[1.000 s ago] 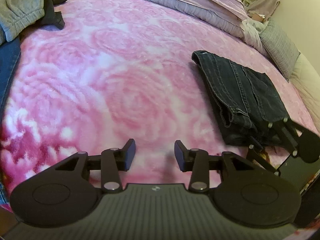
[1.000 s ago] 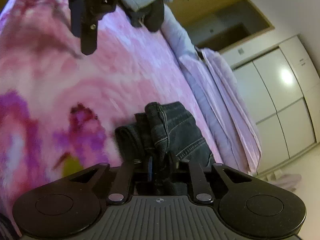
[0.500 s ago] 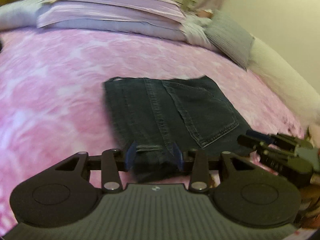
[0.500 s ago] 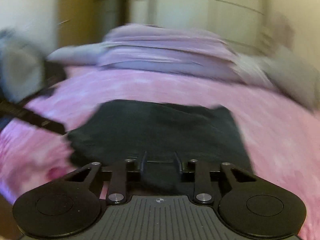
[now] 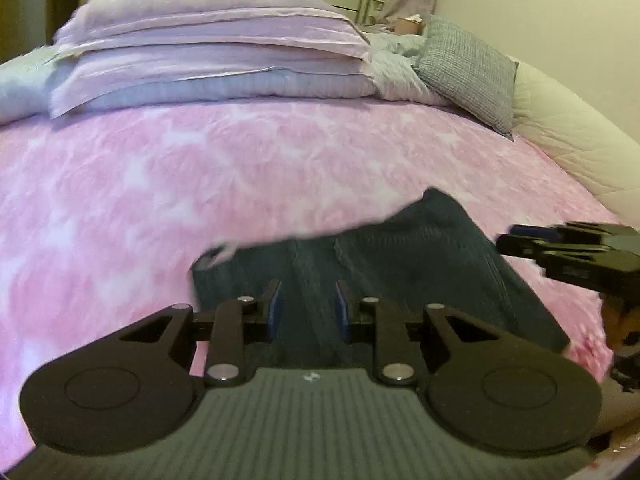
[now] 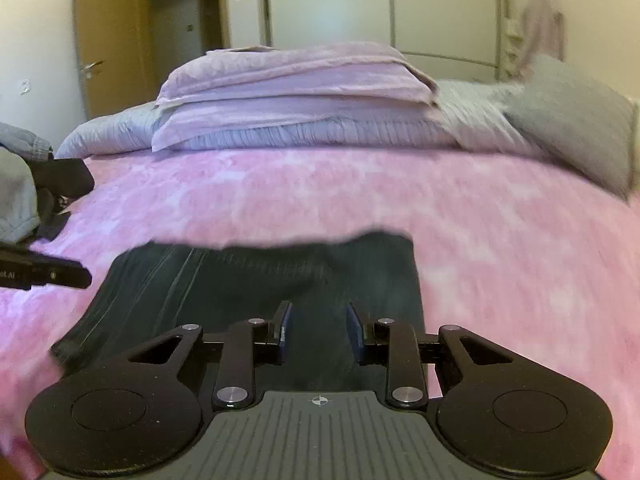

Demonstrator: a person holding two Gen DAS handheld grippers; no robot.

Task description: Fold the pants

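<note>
Denim, one dark pair of folded jeans [image 5: 404, 264], lies flat on the pink rose-patterned blanket [image 5: 200, 184], short of the two stacked lilac pillows [image 5: 216, 52]. Over its near edge the left gripper [image 5: 306, 310] and right gripper [image 6: 319, 326] hover partly open, empty, probably because the fold is finished.

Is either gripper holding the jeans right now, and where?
Neither. Left gripper and right gripper are open over the folded jeans.
</note>
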